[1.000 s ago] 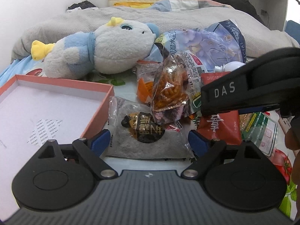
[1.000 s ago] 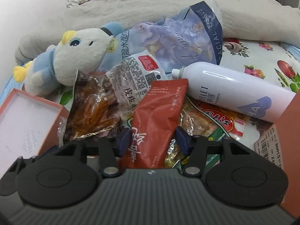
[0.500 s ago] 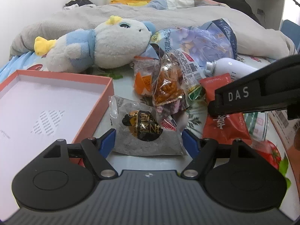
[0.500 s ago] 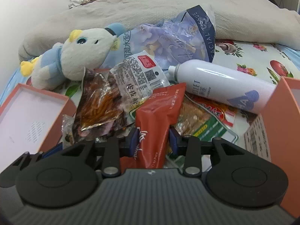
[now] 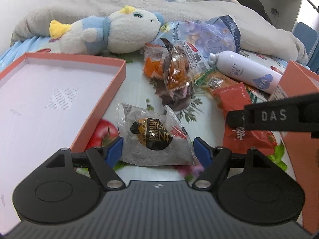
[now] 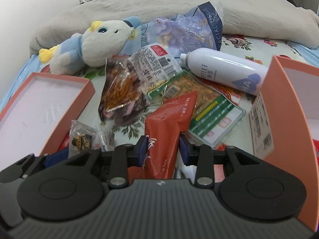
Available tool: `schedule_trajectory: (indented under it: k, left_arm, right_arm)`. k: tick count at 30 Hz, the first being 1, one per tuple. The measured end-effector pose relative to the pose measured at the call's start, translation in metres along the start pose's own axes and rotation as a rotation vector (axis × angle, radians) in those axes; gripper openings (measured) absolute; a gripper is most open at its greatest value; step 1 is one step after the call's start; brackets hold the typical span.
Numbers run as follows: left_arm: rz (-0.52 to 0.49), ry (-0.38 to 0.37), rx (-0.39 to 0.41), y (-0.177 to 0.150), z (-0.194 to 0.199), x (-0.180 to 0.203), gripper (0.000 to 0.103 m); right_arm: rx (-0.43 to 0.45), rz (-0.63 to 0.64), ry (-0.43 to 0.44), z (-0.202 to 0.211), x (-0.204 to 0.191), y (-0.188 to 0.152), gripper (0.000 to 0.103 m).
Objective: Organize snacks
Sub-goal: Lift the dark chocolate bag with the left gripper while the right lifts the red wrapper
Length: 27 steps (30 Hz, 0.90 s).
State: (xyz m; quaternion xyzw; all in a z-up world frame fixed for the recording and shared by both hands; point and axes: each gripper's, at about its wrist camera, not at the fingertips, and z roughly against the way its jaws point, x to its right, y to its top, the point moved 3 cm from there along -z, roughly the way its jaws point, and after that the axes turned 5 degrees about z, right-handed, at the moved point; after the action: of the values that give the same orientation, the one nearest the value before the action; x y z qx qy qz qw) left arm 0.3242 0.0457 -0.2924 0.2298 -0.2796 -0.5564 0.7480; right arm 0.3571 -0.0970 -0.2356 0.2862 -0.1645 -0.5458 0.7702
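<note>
Progress: early; tray [image 5: 59, 91] holds nothing; left gripper [image 5: 157, 149] pinches grey packet [image 5: 153, 137] beside tray; right gripper [image 6: 163, 151] clamps red pouch [image 6: 167, 127]; other snacks [image 6: 123, 91] piled on bed, unsorted; box [image 6: 287, 107] at right.

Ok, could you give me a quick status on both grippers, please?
Left gripper clamped on grey sesame packet. Right gripper clamped on red packet. Orange box left, nothing blocking.
</note>
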Motion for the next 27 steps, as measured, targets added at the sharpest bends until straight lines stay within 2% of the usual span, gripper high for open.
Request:
schedule_trajectory:
  k: [13,27]
  left_arm:
    - [0.064,-0.052,-0.085,-0.032,0.049,-0.010,0.079]
    - [0.098,-0.052,-0.083,-0.043,0.099,-0.019,0.078]
  right_arm:
    - [-0.023,-0.080,0.049,0.053,0.000,-0.044,0.033]
    - [-0.045,-0.104,0.059,0.087,-0.003,-0.070,0.029]
